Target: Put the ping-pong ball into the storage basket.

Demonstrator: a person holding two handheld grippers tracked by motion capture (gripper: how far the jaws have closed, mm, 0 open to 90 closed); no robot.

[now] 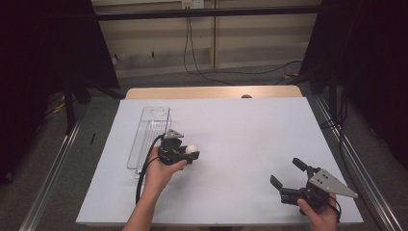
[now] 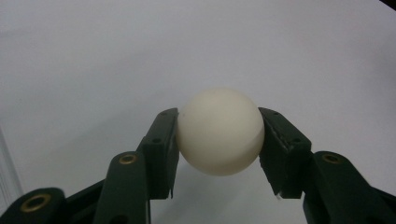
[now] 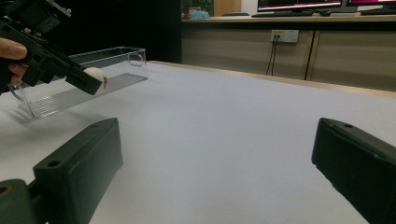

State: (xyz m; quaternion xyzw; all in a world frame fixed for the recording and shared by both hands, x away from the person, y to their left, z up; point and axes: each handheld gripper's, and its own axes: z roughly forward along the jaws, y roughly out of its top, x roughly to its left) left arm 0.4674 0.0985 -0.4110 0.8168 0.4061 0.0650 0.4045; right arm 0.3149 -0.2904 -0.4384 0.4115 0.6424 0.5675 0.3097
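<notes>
One white ball (image 2: 220, 131) pinched in left gripper (image 1: 191, 153) fingers beside clear bin (image 1: 149, 137); right gripper (image 1: 287, 174) fingers spread.

The ball (image 2: 220, 131) is a plain creamy white, matt, with a small dark mark on it in the right gripper view. Both the left gripper (image 1: 191, 155) and the right gripper (image 1: 287, 173) are black, with brass-coloured rivets and a pale grey plate on top. The tray (image 1: 144, 139) is clear plastic, ribbed along its floor. The table (image 1: 240, 139) has a flat pale lavender-grey cover with a light wood edge.
</notes>
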